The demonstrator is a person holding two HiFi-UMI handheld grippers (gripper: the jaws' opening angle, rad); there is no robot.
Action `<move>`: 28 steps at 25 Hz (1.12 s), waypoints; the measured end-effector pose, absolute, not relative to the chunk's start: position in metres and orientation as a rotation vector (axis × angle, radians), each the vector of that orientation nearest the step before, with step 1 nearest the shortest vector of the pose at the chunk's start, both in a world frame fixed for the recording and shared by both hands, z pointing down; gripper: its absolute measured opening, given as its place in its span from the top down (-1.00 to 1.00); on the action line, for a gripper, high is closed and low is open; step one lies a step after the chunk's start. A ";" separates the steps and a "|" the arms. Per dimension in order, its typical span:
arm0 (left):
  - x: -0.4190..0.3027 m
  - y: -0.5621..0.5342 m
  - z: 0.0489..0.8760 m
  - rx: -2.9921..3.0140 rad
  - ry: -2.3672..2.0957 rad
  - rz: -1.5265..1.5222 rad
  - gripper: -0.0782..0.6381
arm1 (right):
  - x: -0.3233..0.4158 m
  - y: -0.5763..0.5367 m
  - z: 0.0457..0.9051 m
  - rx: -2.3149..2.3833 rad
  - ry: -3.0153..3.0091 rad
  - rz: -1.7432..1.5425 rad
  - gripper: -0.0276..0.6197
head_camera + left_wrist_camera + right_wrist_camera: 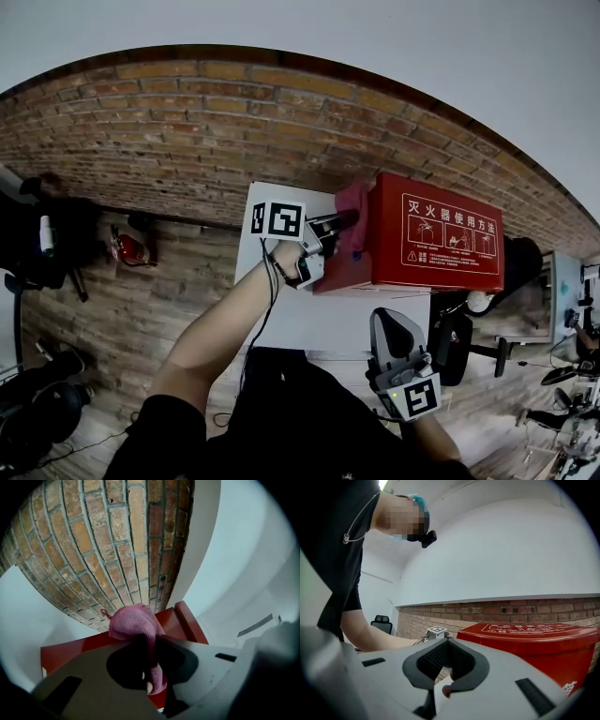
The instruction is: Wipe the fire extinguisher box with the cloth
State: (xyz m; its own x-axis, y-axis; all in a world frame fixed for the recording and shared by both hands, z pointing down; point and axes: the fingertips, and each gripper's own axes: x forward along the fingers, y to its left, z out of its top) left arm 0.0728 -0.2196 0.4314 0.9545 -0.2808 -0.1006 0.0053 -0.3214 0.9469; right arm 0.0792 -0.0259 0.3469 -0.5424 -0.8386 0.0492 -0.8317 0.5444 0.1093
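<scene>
Progress looks slight: we press the pink terry cloth [354, 202], clamped in our left gripper [349, 220], on the left end of the red metal fire extinguisher box [441, 248] at frame centre (lid and front seemingly remain), our right gripper [394, 321] idle at lower right, jaws together, empty.

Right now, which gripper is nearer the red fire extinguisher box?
Left. The left gripper holds the pink cloth against the box, at its end; the right gripper hangs apart in front, empty.
</scene>
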 end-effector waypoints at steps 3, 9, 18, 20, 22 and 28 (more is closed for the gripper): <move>0.072 -0.219 0.440 1.880 -0.202 -0.280 0.58 | 0.075 -0.026 0.350 1.443 -2.677 -0.102 0.85; 0.072 -0.219 0.456 1.887 -0.212 -0.251 0.58 | 0.072 -0.027 0.353 1.439 -2.673 -0.093 0.85; 0.071 -0.216 0.475 1.907 -0.225 -0.216 0.58 | 0.066 -0.027 0.359 1.429 -2.663 -0.082 0.85; 0.071 -0.216 0.479 1.907 -0.229 -0.210 0.58 | 0.064 -0.027 0.360 1.428 -2.663 -0.081 0.85; 0.071 -0.216 0.483 1.904 -0.233 -0.206 0.58 | 0.063 -0.028 0.360 1.428 -2.663 -0.079 0.85; 0.071 -0.217 0.492 1.897 -0.239 -0.199 0.58 | 0.061 -0.029 0.362 1.431 -2.659 -0.068 0.85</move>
